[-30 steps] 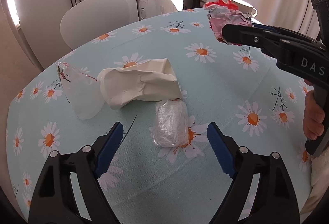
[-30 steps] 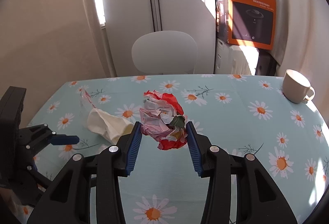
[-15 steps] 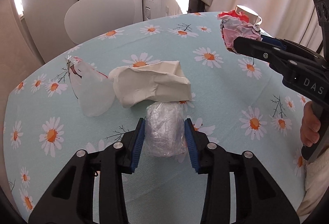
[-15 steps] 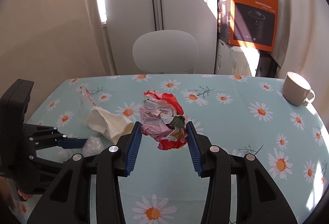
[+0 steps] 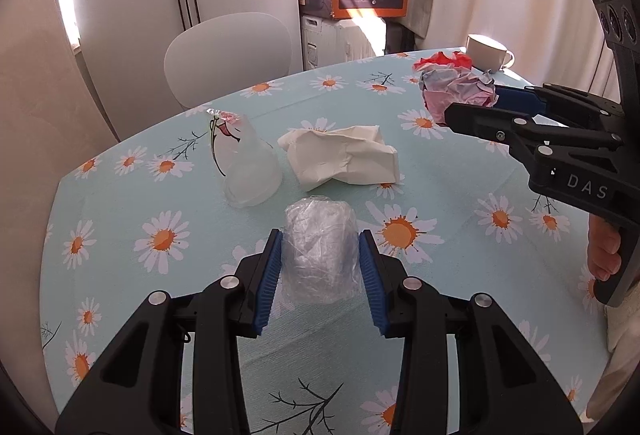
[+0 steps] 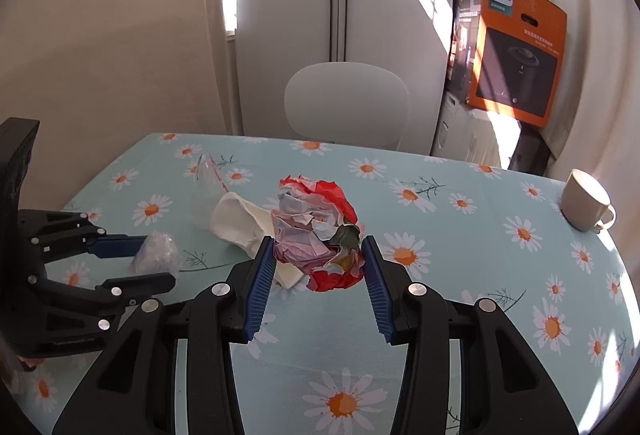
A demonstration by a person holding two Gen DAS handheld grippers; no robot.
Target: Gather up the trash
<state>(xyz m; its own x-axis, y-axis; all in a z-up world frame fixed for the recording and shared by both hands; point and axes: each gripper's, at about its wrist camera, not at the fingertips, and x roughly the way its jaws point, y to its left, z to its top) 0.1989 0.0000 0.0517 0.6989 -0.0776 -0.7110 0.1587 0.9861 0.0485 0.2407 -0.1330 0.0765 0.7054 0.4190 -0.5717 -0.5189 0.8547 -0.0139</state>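
Left tool [image 5: 320, 267]: both blue pads pressed into a wad of clear plastic film [image 5: 320, 251], jaws narrowed to the wad's width; they closed on it within the last second. In the right wrist view the wad appears carried just above the bench [image 5: 120, 203].

Right tool [image 6: 318, 267]: closed on a crumpled red-and-pink paper ball [image 6: 316, 231], held clear of the cloth.

Left on the bench: a crumpled white paper napkin [image 5: 344, 159] and, just beside it, a clear plastic cone-shaped wrapper [image 5: 246, 163] with a red print. A cream mug [image 6: 586, 201] sits at the far edge, well apart; probably not trash.

Judgement: the step in hand is carrying both loads off to a bin, none in view.
- Keep squeeze steady. Film is slick and springy and could creep out of the pads; the paper ball could shed loose folds.
- Lift before travelling so neither load drags the napkin or wrapper.
- Keep the two tools apart; they are near each other.
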